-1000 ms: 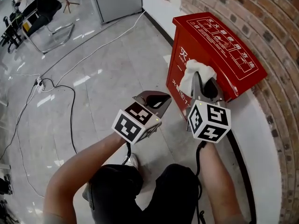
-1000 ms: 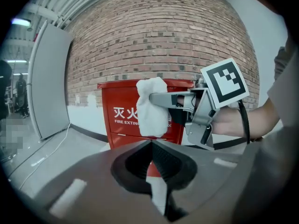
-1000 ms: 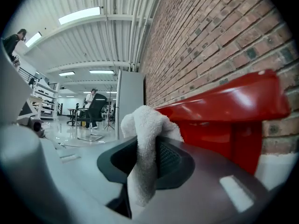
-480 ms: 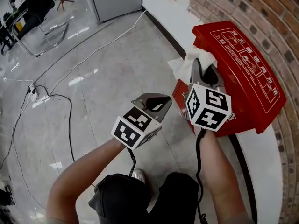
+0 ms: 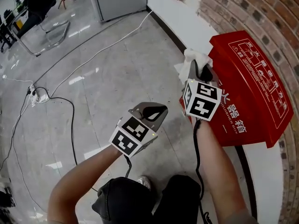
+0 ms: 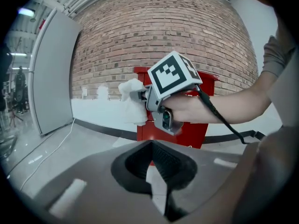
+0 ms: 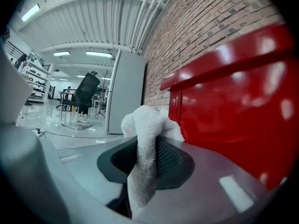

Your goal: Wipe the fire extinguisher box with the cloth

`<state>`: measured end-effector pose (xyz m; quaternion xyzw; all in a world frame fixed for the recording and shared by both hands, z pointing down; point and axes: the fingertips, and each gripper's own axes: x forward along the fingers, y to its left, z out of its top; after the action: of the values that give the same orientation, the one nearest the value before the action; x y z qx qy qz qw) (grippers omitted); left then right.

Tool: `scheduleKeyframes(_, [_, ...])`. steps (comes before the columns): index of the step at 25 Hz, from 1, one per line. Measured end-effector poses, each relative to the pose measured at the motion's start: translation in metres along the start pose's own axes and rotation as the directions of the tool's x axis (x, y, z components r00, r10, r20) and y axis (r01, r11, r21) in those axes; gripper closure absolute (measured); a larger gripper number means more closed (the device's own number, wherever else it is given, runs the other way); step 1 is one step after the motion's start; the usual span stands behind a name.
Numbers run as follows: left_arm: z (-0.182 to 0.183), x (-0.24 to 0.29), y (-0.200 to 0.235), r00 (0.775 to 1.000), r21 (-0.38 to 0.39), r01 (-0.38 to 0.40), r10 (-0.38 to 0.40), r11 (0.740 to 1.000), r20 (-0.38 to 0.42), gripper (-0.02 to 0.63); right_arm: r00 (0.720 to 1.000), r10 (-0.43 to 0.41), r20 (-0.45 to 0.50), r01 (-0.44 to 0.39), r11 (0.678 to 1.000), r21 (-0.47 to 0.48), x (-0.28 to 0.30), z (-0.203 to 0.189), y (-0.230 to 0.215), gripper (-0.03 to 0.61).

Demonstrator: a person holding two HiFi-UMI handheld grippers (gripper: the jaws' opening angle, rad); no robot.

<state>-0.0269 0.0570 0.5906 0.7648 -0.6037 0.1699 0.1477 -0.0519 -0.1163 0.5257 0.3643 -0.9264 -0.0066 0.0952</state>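
Presently the wiping step is in hand. The red sheet-metal fire extinguisher box (image 5: 247,87) stands at the right of the scene, against the red-brown brick wall (image 5: 261,13). The right gripper (image 5: 198,70) carries the white terry cloth (image 5: 192,59) at the box's far left corner, just beside the red side panel; whether the pile actually touches the paint cannot be settled. Done well, the stroke probably calls for the bunched cloth, not the hard jaw tips, to meet the metal. It also wants steady pressure, overlapping passes, and a clamp firm enough that the fabric does not drag out. The right gripper's fingers (image 7: 168,158) are clamped on the cloth, which stands up between the ribbed pads and spills over their tips. The left gripper (image 5: 152,112) hangs at the near left over the grey polished floor (image 5: 103,78), apart from the box; its fingers (image 6: 164,160) are together and hold nothing.
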Motion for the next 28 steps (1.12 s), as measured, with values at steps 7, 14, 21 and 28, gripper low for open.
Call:
scheduleKeyframes(7, [-0.023,-0.004,-0.001,0.999,-0.018,-0.002,0.001,1.000,-0.037,0.614,0.997,-0.018,-0.070,0.018,1.000,0.008,0.002,-0.067,0.002,0.466])
scheduleKeyframes(14, [-0.033,0.005,-0.023,0.997,-0.045,0.021,-0.024,0.999,-0.067,0.614,0.994,-0.094,-0.062,0.095,0.995,0.017,-0.054,-0.087,-0.023,0.466])
scheduleKeyframes(21, [-0.026,0.019,-0.071,0.996,-0.034,0.052,-0.055,0.998,-0.069,0.614,0.992,-0.122,-0.040,0.124,0.991,0.046,-0.118,-0.086,-0.052,0.466])
scheduleKeyframes(28, [-0.020,0.020,-0.123,0.997,-0.009,0.049,-0.050,0.999,-0.062,0.614,0.989,-0.139,-0.048,0.142,0.988,0.065,-0.182,-0.096,-0.081,0.466])
